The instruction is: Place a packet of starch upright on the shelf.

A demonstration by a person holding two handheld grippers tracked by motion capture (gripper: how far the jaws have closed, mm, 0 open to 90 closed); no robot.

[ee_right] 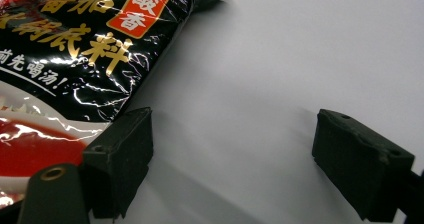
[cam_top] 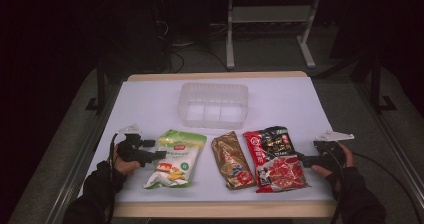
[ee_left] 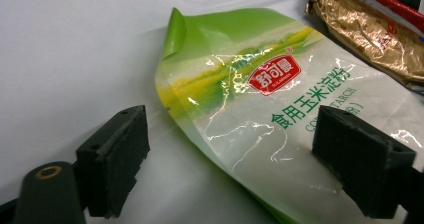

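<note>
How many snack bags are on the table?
3: the green bag on the left, the gold bag in the middle, the red-and-black bag on the right. None looks hidden.

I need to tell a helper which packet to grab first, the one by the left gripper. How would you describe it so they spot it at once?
On the white table, three packets lie in a row in front of the clear plastic tub. Take the leftmost, the green and white pouch beside the open left gripper. Unlike the gold packet and the red and black packet, it has a red oval logo.
</note>
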